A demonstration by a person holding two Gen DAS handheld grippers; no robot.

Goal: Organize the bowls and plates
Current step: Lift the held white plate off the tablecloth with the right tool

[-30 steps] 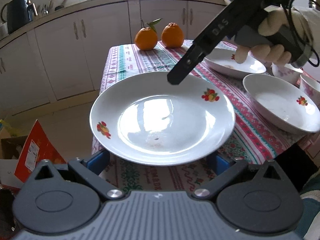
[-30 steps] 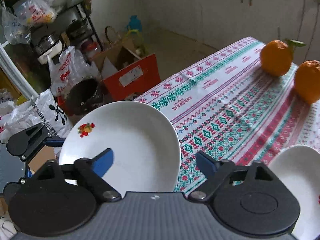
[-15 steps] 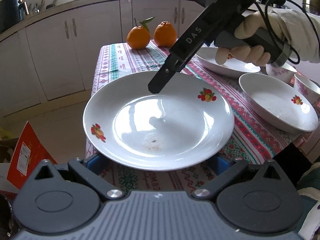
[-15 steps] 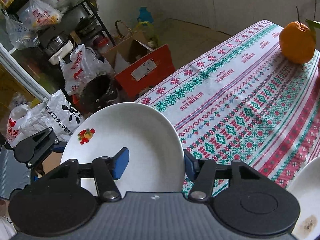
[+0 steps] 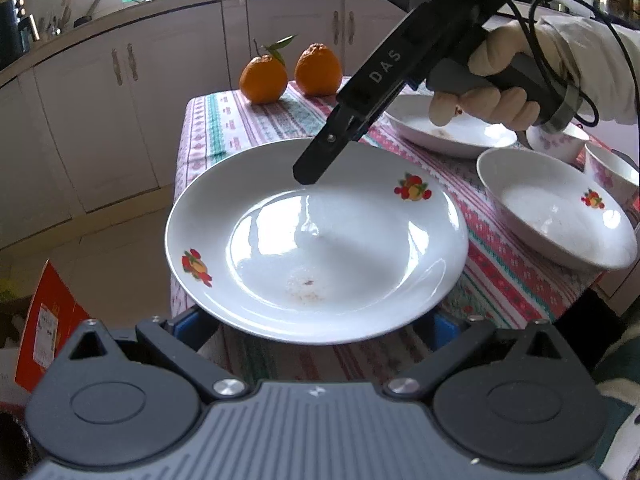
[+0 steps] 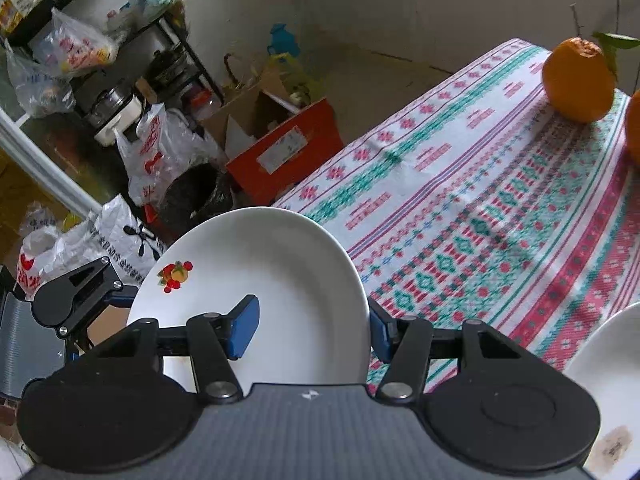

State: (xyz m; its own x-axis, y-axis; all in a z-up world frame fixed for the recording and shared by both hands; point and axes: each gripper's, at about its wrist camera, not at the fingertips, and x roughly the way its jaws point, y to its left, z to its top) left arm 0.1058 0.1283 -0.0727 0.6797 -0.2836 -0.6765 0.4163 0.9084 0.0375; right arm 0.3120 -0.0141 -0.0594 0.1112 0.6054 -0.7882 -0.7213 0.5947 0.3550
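A white deep plate with fruit decals (image 5: 316,240) hangs past the near edge of the table. My left gripper (image 5: 320,320) sits under its near rim, fingers wide apart, the plate resting across them. My right gripper (image 6: 312,328) straddles the plate's far rim (image 6: 256,280): one blue pad (image 6: 244,326) is inside the plate, the other (image 6: 380,334) outside the rim, with a gap between them. In the left wrist view the right gripper's finger (image 5: 332,148) points down onto the far rim. Two more white plates (image 5: 556,216) (image 5: 448,128) lie on the table.
Two oranges (image 5: 292,72) stand at the table's far end on the patterned cloth (image 6: 480,208). Small patterned bowls (image 5: 612,168) sit at the right. An orange box (image 6: 288,152), bags and a black bin (image 6: 196,196) lie on the floor beside the table.
My right gripper has narrowed and moved down over the plate's far rim, one finger now inside it. The plate has shifted slightly in the left view.
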